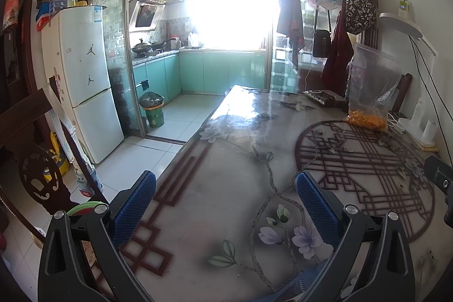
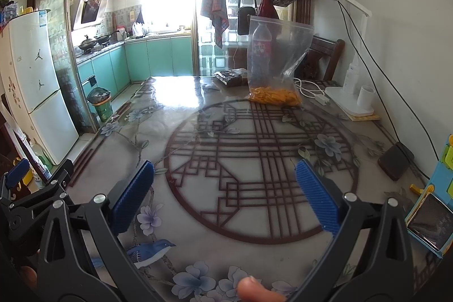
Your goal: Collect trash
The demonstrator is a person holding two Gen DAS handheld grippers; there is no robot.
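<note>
Standing well beyond both gaping hand-held grippers [image 2: 225, 188]: clear bag [image 2: 279, 61].

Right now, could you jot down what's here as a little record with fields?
Surface: patterned table
Left claw: open, empty
Right claw: open, empty
Clear bag: upright at far side, orange pieces at bottom
Bottle: seen through the bag
Dark packet: beside the bag
Lamp: by the wall
Bin: on kitchen floor
</note>
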